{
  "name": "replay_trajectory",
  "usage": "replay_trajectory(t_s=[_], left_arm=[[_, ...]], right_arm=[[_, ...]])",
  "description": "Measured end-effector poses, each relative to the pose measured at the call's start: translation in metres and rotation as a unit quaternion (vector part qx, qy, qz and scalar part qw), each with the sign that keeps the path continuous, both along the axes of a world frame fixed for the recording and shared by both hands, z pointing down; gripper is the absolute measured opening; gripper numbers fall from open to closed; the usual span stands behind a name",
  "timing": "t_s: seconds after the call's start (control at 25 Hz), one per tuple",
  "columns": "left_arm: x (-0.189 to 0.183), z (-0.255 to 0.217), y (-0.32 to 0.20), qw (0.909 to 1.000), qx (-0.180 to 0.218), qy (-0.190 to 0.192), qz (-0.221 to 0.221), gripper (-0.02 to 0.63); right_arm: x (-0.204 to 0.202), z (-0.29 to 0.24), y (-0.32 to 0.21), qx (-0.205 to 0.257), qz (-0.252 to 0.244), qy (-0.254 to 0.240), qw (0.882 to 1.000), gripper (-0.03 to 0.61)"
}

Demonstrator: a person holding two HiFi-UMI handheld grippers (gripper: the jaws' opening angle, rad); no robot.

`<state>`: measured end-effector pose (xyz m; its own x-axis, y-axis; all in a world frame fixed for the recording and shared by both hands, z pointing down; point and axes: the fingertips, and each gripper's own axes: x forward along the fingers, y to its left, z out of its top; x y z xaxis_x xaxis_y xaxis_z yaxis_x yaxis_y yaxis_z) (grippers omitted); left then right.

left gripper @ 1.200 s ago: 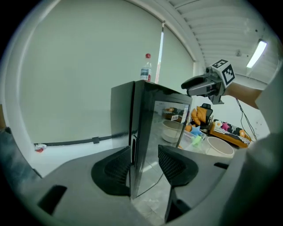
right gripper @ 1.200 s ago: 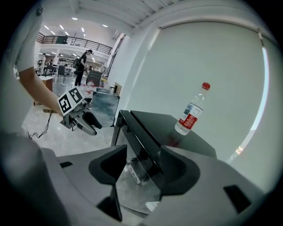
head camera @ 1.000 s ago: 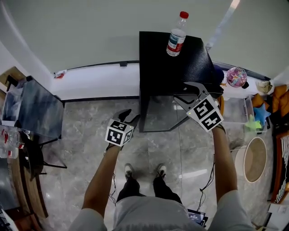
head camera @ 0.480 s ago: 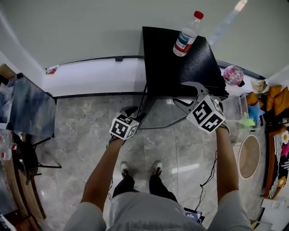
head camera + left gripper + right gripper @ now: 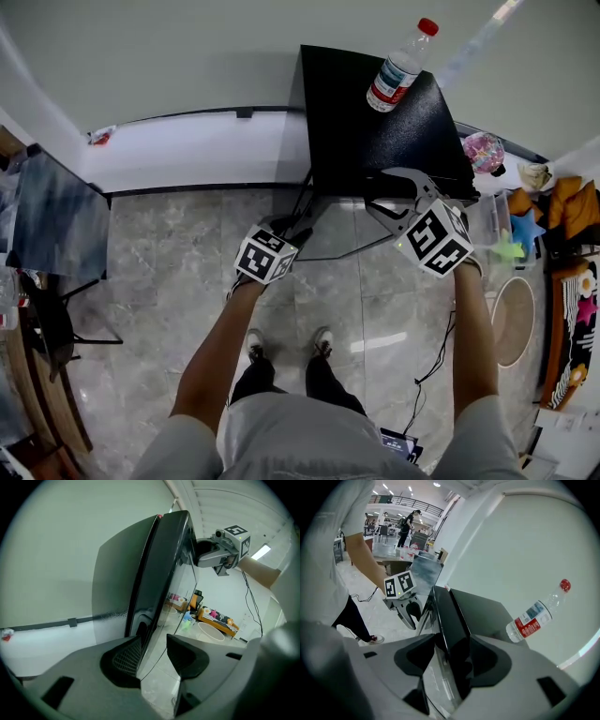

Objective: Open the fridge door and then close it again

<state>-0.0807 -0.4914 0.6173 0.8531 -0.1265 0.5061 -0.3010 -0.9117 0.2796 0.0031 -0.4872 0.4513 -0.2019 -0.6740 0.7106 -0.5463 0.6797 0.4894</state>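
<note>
Small black fridge [image 5: 375, 131] is parked on the floor [image 5: 187, 272], backed right up to the floor's far edge where the wall [image 5: 187, 66] starts, glass door [image 5: 337, 225] facing the person. The door looks shut or barely cracked, and which one can't really be told. The left gripper [image 5: 153, 639] is set astride the door's left edge, jaws apart, edge between them, no squeeze to be seen. The right gripper [image 5: 452, 639] is hooked over the door's top edge toward the right side, jaws held fairly wide with the black frame between them, nothing clamped as far as can be made out. A water bottle [image 5: 401, 64] is stood on the fridge top near its rear right corner. Probably the main worry: if the door gets yanked, a light fridge like this could be rocked or dragged and the bottle knocked over. Slick glass could also be slipped off if it's pulled before a proper grip is made.
</note>
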Motion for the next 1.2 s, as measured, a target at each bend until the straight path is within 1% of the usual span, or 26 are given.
replay_trajectory(t_s=[0.2,0.32,0.4,0.44,0.56,0.72,0.84,1.2], left_arm=[[0.0023,0.0031,-0.0019,0.9999,0.004,0.001,-0.009,0.152],[0.0030,0.0056,-0.0026,0.9997,0.021,-0.002,-0.011,0.128],[0.0031,0.0082,-0.0044,0.9994,0.031,-0.012,-0.009,0.096],[0.0031,0.0090,-0.0052,0.9993,0.033,-0.016,-0.008,0.092],[0.0026,0.0098,-0.0047,0.9991,0.036,-0.017,-0.014,0.092],[0.0013,0.0095,-0.0040,0.9983,0.041,-0.015,-0.037,0.092],[0.0019,0.0091,-0.0024,0.9980,0.035,-0.022,-0.047,0.092],[0.0003,0.0084,-0.0001,0.9967,0.021,-0.036,-0.070,0.092]], right_arm=[[-0.0008,-0.0008,0.0003,0.004,-0.002,-0.021,1.000,0.230],[-0.0007,-0.0023,0.0002,0.015,-0.004,-0.028,1.000,0.230],[0.0000,-0.0016,0.0002,0.018,-0.003,-0.029,0.999,0.230],[0.0005,-0.0009,0.0004,0.018,-0.002,-0.030,0.999,0.230],[-0.0002,-0.0006,0.0006,0.020,-0.005,-0.026,0.999,0.230],[-0.0008,0.0003,0.0019,0.021,-0.010,-0.014,1.000,0.227],[-0.0006,0.0003,0.0038,0.026,-0.011,-0.008,1.000,0.227],[-0.0024,-0.0005,0.0066,0.042,-0.018,-0.011,0.999,0.227]])
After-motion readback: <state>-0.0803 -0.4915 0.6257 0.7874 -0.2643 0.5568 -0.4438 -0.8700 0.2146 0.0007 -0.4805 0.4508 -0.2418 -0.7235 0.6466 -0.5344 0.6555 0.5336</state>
